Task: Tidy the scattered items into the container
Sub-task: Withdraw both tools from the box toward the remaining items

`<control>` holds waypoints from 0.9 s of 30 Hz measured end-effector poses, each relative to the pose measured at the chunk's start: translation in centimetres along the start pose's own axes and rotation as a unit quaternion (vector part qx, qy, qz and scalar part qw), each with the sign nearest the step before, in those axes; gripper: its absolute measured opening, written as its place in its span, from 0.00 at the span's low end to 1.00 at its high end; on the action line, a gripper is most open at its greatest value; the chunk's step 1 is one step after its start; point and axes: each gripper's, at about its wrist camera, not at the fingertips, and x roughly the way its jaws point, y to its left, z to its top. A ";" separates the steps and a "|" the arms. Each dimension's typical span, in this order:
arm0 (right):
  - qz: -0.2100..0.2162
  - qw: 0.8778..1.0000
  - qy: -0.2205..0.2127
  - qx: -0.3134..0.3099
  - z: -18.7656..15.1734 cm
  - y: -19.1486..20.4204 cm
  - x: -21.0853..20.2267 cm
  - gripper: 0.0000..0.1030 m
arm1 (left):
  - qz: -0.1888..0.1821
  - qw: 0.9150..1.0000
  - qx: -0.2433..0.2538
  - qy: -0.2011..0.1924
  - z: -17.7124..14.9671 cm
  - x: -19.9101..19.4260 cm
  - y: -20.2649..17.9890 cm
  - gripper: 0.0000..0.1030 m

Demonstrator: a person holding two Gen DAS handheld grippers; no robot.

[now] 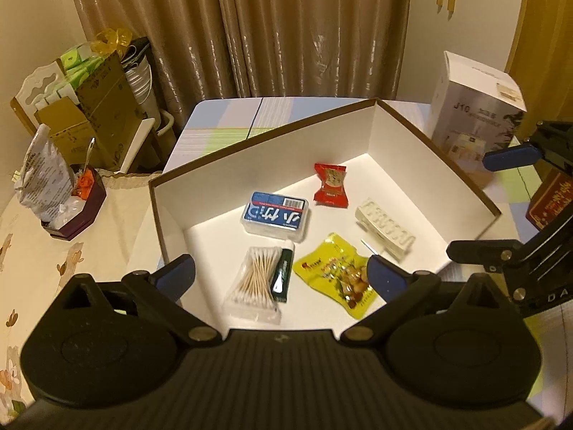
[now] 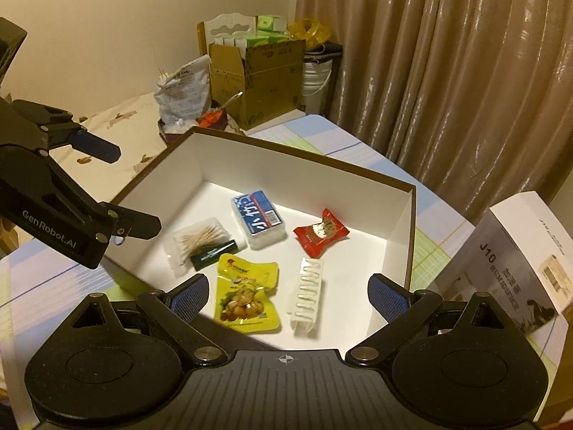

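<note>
Left wrist view: my left gripper (image 1: 281, 274) jaws spread wide, empty, over the white brown-rimmed cardboard box (image 1: 272, 150); risk: dipping, I'd nudge the clear cotton-swab pack (image 1: 256, 286). Right wrist view: right gripper (image 2: 288, 292) jaws agape w/ nothing, above the yellow snack pouch (image 2: 247, 295); items all in box.

Brown curtain (image 1: 286, 28) across far wall, pleated, glossy under warm indoor light. Cream wall (image 2: 107, 18) at left. Table (image 1: 222, 122) with pastel plaid cover, near curtain. Beside it at left, floral cloth (image 1: 43, 251) over a second surface. Far left corner: open cardboard box (image 2: 258, 79), white bucket (image 2: 317, 75), yellow bag (image 2: 309, 30). White humidifier box (image 2: 519, 261) on table at right.
</note>
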 end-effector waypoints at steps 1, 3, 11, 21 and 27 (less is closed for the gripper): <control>0.000 1.000 -0.001 -0.001 -0.1 0.2 -0.4 0.97 | 0.001 1.000 0.000 -0.001 -0.2 -0.5 -0.2 0.98; -0.003 1.000 -0.003 -0.004 -0.4 0.7 -1.2 0.97 | 0.003 1.000 0.000 -0.004 -0.7 -1.4 -0.5 0.98; -0.004 1.000 -0.021 -0.004 -1.6 2.3 -4.3 0.97 | 0.007 1.000 -0.005 -0.018 -2.5 -4.9 -1.5 0.98; 0.011 0.999 -0.043 0.008 -3.3 3.5 -7.6 0.97 | 0.009 1.000 -0.006 -0.018 -4.7 -7.6 -3.2 0.99; 0.014 0.998 -0.052 0.015 -4.7 3.9 -9.2 0.97 | 0.007 1.000 -0.010 -0.019 -6.1 -8.9 -4.1 0.99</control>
